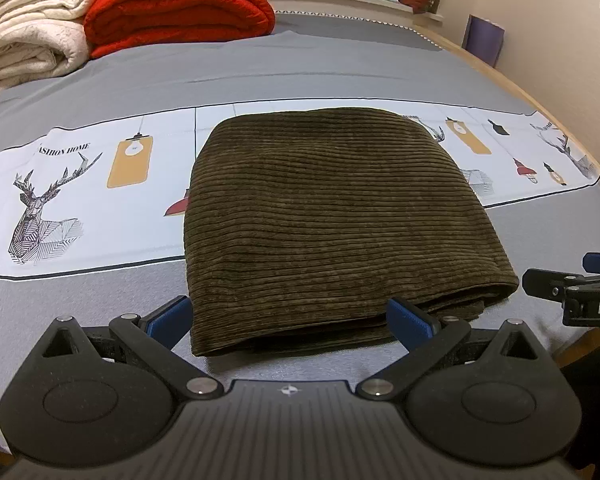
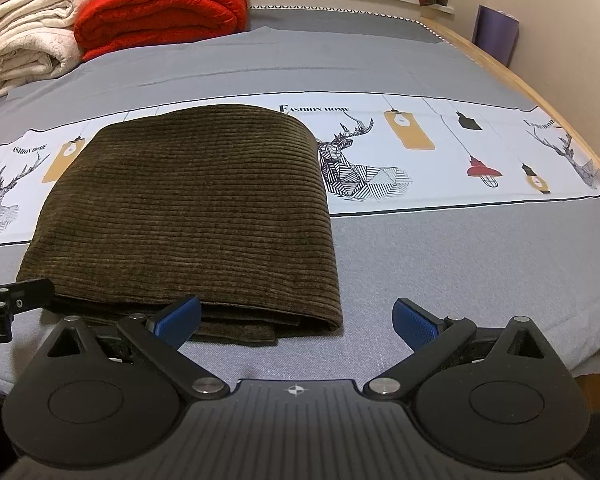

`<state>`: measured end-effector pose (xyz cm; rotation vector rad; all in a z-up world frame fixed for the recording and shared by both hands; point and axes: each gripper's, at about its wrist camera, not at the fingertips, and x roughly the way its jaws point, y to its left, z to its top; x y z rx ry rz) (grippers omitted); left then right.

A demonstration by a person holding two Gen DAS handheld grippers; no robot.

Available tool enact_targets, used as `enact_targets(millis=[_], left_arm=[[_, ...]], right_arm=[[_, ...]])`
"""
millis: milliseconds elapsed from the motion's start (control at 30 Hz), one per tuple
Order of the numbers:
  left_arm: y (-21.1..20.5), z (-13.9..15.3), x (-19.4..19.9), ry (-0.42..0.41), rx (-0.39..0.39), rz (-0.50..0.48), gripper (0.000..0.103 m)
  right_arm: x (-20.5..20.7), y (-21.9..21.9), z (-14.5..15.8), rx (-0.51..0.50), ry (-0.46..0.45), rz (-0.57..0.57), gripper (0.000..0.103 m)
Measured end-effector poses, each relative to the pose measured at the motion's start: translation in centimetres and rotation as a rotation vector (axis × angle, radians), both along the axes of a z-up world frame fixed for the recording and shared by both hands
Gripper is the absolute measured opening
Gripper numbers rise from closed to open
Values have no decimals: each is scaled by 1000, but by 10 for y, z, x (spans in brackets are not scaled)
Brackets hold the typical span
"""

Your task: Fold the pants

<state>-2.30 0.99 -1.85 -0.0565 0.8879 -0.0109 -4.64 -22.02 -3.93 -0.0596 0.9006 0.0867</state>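
Corduroy pants (image 1: 340, 220) lie folded on "FASHION HOME" sheet (image 2: 314, 109); left tool (image 1: 290, 320), right tool (image 2: 296, 320) gape empty.

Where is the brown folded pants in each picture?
Left wrist view: the folded pants lie in the middle, straight ahead of the open left gripper.
Right wrist view: the folded pants sit left of centre, ahead and to the left of the open right gripper.
Shared landmark: the red blanket at the far upper left in both.
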Motion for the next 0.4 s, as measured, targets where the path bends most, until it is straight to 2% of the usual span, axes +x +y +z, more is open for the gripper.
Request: enact_targets(millis=[400], left_arm=[[-2,2,-3,-17,1,-10,103]], right_arm=[[0,0,0,1,1,0,101]])
